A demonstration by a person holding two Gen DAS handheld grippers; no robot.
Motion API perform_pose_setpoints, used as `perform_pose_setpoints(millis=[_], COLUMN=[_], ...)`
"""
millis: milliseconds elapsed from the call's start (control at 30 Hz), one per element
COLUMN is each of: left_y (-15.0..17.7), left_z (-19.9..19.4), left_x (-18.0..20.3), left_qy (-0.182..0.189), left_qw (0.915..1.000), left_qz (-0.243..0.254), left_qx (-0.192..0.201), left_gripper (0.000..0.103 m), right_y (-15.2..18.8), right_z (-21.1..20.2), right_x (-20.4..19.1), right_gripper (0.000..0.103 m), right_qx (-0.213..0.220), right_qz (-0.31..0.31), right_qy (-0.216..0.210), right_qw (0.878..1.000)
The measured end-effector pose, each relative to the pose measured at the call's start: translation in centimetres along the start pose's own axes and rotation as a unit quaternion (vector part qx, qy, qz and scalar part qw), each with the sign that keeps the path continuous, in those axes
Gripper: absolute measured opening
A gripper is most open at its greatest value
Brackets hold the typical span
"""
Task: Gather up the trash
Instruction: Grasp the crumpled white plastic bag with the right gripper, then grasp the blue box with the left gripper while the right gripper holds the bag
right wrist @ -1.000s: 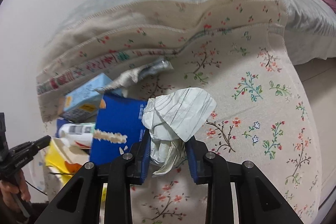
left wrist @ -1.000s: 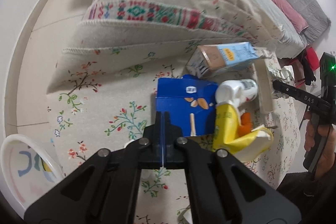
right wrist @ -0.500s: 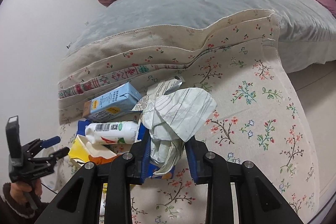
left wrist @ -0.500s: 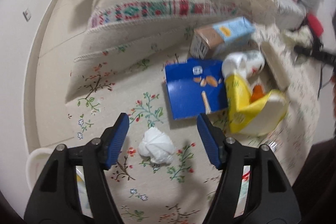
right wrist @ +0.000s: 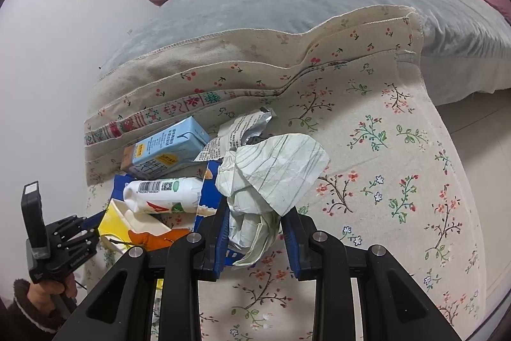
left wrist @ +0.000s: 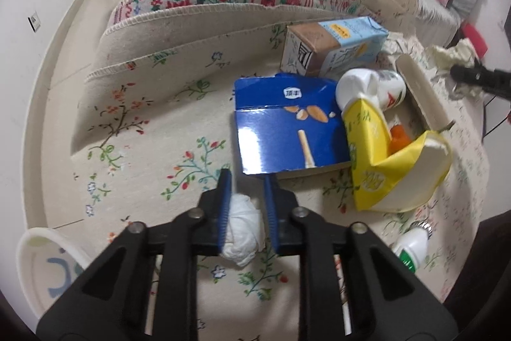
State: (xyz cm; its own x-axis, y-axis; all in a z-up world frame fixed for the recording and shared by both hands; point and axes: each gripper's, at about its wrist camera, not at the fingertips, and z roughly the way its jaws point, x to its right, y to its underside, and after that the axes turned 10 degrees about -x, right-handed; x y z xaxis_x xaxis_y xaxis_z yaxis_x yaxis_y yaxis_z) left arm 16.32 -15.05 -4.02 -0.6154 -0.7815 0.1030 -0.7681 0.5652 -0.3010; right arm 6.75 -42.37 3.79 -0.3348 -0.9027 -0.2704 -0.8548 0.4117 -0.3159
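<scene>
A white tissue wad (left wrist: 242, 229) lies on the flowered cloth (left wrist: 143, 149) between the blue pads of my left gripper (left wrist: 246, 176). Its jaws are closing and the pads squeeze the wad from both sides. My right gripper (right wrist: 255, 210) is shut on a crumpled pale green paper (right wrist: 274, 168) and holds it above the cloth. The left gripper (right wrist: 92, 222) also shows at the left edge of the right wrist view, held in a hand. In the left wrist view, the right gripper's tip (left wrist: 472, 74) shows at the far right with the paper.
Just ahead of the left gripper lies a pile: a blue box (left wrist: 287, 133), a light blue carton (left wrist: 335, 43), a white bottle (left wrist: 370, 85), a yellow bag (left wrist: 383, 174). A small green-labelled bottle (left wrist: 412, 245) lies right, a white tub (left wrist: 35, 264) left. A silver wrapper (right wrist: 246, 127) lies behind.
The left gripper went from shut to wide open, came down over the tissue wad and has narrowed onto it. The right gripper rose a little, still holding the paper.
</scene>
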Motion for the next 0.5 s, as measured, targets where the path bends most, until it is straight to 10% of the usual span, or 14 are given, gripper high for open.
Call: perform_pose_setpoints(millis=[500], left_y=[-0.3], left_z=[-3.1], left_x=[-1.6], left_qy=[0.030], left_qw=[0.9984], left_qz=[-0.030], left_qx=[0.038], left_gripper=[0.001], right_y=[0.0], right_z=[-1.6], right_x=[-1.4], right_gripper=[0.031], right_qx=[0.019], right_qz=[-0.014], right_qy=[-0.001], right_qw=[1.000])
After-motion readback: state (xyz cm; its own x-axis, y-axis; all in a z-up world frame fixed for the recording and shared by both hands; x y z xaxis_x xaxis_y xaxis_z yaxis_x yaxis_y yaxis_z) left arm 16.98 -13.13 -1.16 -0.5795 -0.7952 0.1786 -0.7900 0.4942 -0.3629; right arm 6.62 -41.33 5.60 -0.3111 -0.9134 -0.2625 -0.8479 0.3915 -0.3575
